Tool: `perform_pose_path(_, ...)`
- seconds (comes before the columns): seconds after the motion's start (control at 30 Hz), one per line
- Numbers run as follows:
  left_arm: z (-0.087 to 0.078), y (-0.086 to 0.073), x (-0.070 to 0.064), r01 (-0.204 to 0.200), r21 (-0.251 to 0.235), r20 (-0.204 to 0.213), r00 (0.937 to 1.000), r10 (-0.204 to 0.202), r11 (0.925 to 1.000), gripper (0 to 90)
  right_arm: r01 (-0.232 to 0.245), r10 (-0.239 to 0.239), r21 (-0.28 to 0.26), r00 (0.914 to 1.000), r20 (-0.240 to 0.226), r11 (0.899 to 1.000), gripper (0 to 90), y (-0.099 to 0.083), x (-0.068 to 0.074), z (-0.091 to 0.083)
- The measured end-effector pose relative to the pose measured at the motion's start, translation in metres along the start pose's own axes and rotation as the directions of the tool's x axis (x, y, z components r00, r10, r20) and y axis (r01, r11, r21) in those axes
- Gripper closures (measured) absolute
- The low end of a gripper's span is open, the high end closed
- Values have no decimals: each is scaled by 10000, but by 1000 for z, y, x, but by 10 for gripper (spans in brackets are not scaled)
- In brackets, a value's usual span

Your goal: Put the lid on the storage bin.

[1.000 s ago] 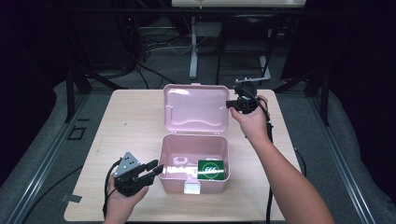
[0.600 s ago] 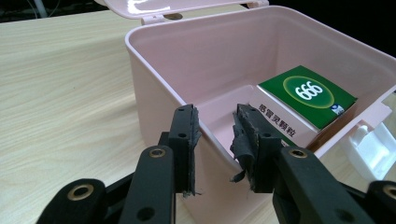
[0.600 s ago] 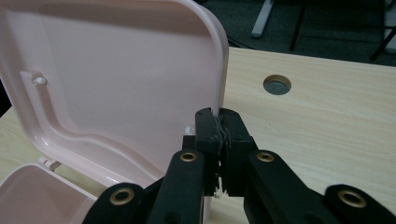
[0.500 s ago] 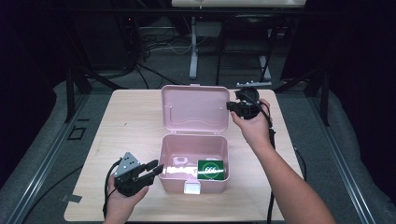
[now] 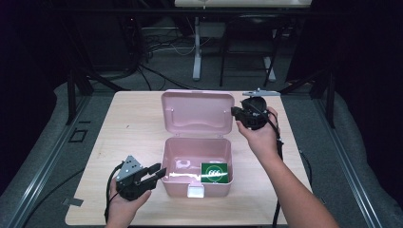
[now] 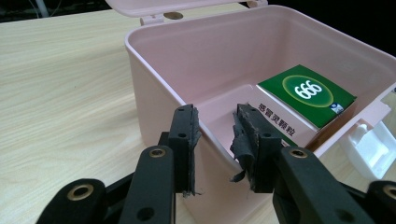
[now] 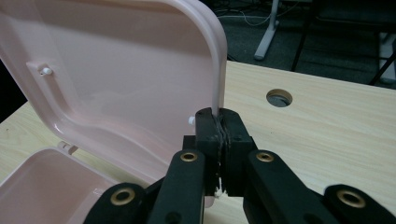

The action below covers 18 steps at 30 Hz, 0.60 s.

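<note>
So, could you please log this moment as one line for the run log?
right gripper: shut on lid edge | left gripper: open astride box wall | green carton: in box

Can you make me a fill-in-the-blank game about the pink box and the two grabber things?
1. The right gripper is pinching the edge of the box's ____, which stands open.
2. The left gripper has its jaws on either side of the pink box's ____ wall.
3. Inside the box lies a small carton with a ____ top.
4. The number printed on the carton is ____.

Missing words: lid; left; green; 666
</note>
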<state>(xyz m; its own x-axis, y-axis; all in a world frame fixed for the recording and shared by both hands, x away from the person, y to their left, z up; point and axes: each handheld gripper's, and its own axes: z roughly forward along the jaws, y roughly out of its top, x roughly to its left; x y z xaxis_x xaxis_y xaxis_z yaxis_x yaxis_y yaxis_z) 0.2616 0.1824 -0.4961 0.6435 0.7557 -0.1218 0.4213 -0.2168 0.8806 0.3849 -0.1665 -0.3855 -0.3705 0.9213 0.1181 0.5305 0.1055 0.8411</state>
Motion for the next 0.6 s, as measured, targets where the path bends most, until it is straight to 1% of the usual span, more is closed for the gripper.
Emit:
perform_pose_path(0.1,-1,0,0,52,34,15,10000,-52,10000,685,178,-179,-199,9998,-39,9996,875,-5,3,-6)
perform_pose_path(0.3,-1,0,0,48,24,27,10000,-48,10000,686,340,-343,-383,9994,-66,9987,874,-11,6,-13)
perform_pose_path(0.43,-1,-1,0,53,-5,0,10000,-53,10000,686,644,-637,-505,9979,148,9966,875,-14,11,-16)
perform_pose_path(0.5,-2,-1,0,58,2,6,10000,-58,10000,686,649,-641,-627,9978,147,9959,875,-17,11,-17)
perform_pose_path(0.6,-2,-1,0,62,3,18,10000,-62,10000,686,366,-373,-717,9993,-82,9968,869,-20,9,-19)
